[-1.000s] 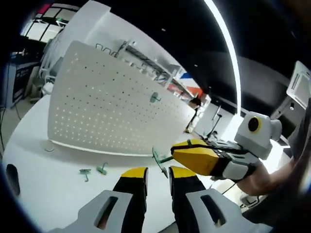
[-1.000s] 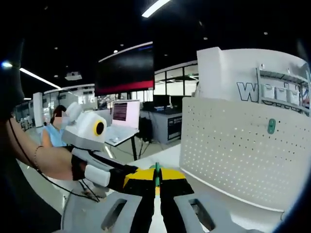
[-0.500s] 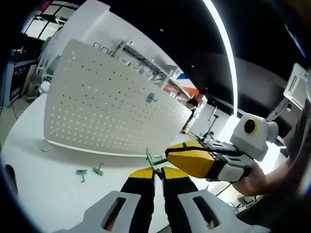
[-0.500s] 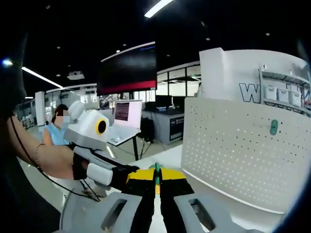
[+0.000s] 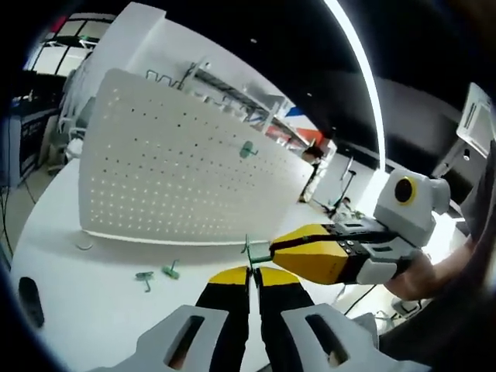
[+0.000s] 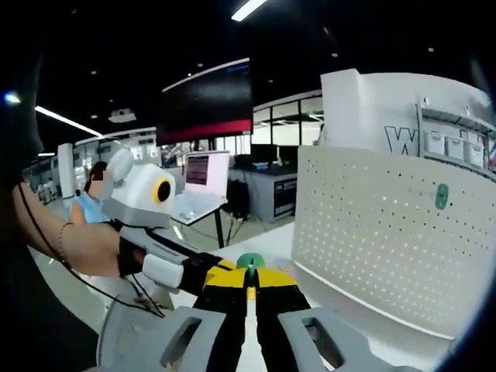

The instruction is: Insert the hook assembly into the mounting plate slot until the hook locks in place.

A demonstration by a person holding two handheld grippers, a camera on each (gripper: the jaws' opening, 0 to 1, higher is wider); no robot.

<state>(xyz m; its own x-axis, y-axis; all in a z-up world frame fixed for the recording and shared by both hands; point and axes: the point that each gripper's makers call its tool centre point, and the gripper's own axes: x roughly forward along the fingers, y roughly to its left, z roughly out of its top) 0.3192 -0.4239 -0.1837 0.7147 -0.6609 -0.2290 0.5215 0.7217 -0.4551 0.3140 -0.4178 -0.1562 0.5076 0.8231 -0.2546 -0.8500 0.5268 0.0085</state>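
A white pegboard mounting plate (image 5: 170,178) stands upright on the white table (image 5: 70,287), with one green hook (image 5: 248,149) hung on it. My left gripper (image 5: 249,273) is shut on a thin green hook assembly (image 5: 249,252) held in the air in front of the plate. My right gripper (image 5: 273,246) comes in from the right and pinches the same piece. In the right gripper view, my right gripper (image 6: 249,273) is shut on the green hook assembly (image 6: 249,261), the left gripper (image 6: 221,269) touches it from the left, and the plate (image 6: 372,240) carries its hook (image 6: 442,195).
Two loose green hooks (image 5: 145,277) (image 5: 170,271) lie on the table before the plate. Behind the plate rises a white shelf unit (image 5: 225,85). A laptop (image 6: 203,174), a large dark screen (image 6: 205,105) and a seated person (image 6: 91,203) are beyond the table.
My left gripper's jaws have gone from open to shut on the green hook assembly. The right gripper has kept its hold. The left view has drifted slightly.
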